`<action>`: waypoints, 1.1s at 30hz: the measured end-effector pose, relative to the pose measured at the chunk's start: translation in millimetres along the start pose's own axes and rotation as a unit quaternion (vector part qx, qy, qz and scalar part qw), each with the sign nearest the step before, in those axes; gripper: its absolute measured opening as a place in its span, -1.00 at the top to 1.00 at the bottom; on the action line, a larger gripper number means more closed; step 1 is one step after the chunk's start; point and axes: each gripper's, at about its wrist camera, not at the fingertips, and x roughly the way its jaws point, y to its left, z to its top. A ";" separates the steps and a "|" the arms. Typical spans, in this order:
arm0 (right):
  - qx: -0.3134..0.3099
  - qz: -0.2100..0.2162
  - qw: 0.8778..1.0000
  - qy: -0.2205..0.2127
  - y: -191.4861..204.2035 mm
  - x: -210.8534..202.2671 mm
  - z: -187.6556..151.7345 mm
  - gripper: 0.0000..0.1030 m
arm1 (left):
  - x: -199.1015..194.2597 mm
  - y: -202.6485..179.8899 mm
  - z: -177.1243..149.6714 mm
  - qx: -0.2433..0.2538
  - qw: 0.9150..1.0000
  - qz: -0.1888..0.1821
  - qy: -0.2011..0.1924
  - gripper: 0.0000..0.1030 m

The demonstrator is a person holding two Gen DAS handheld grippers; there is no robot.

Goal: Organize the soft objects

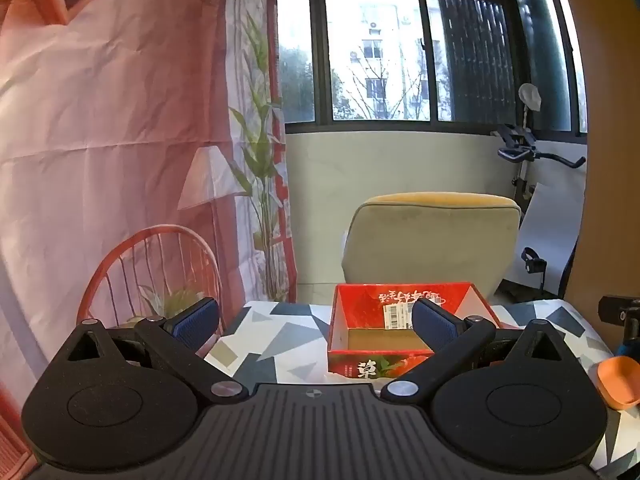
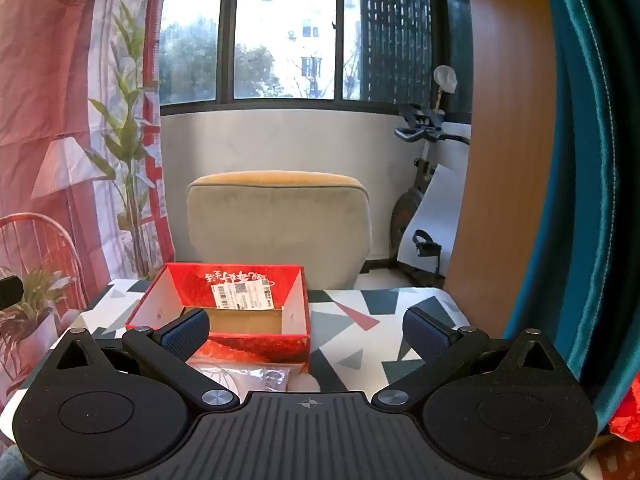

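Note:
A red cardboard box stands open-topped on the patterned table, its cardboard floor bare. My left gripper hangs wide open just before the box, its right pad overlapping the box's near right corner. My right gripper is also wide open with nothing between its fingers, the left pad over the box's near left edge. A clear plastic bag with something pale inside lies right in front of the box, next to a white soft bit.
A beige chair back stands behind the table. An orange object lies at the table's right edge. A printed curtain hangs at left, an exercise bike at back right, a teal curtain close right.

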 end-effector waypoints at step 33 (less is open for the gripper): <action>0.000 0.004 1.000 0.017 3.9 1.2 -4.3 -0.99 | 2.5 1.8 -3.3 0.001 1.000 -0.002 -0.001 -1.00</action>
